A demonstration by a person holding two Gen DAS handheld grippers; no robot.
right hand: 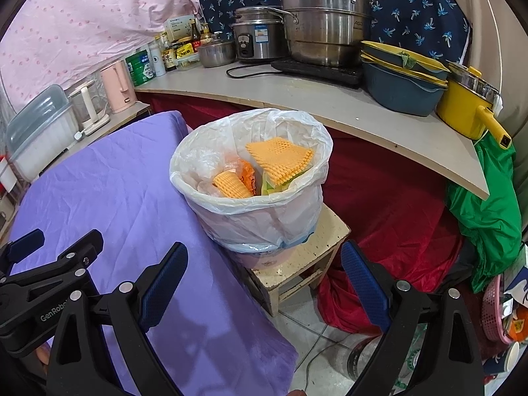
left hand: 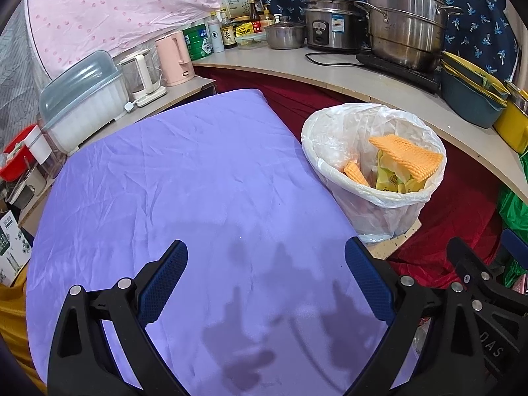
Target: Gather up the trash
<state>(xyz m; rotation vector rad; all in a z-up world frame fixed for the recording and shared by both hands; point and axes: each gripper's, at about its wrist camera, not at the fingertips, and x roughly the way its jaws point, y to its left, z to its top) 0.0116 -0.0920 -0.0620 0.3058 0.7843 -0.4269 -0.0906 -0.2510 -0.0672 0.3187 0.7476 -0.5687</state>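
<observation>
A trash bin lined with a white plastic bag stands on a small wooden stool beside the purple-covered table. Inside it lie orange foam netting pieces and yellow-green wrappers. My left gripper hangs open over the bare purple cloth, nothing between its fingers. My right gripper is open too, held in front of the bin and a little below its rim, empty. The left gripper's body shows at the lower left of the right wrist view.
A curved counter behind the bin carries steel pots, a rice cooker, bottles and stacked basins. Kettles and a plastic box stand left of the table. Red cloth and a green bag lie on the floor at right.
</observation>
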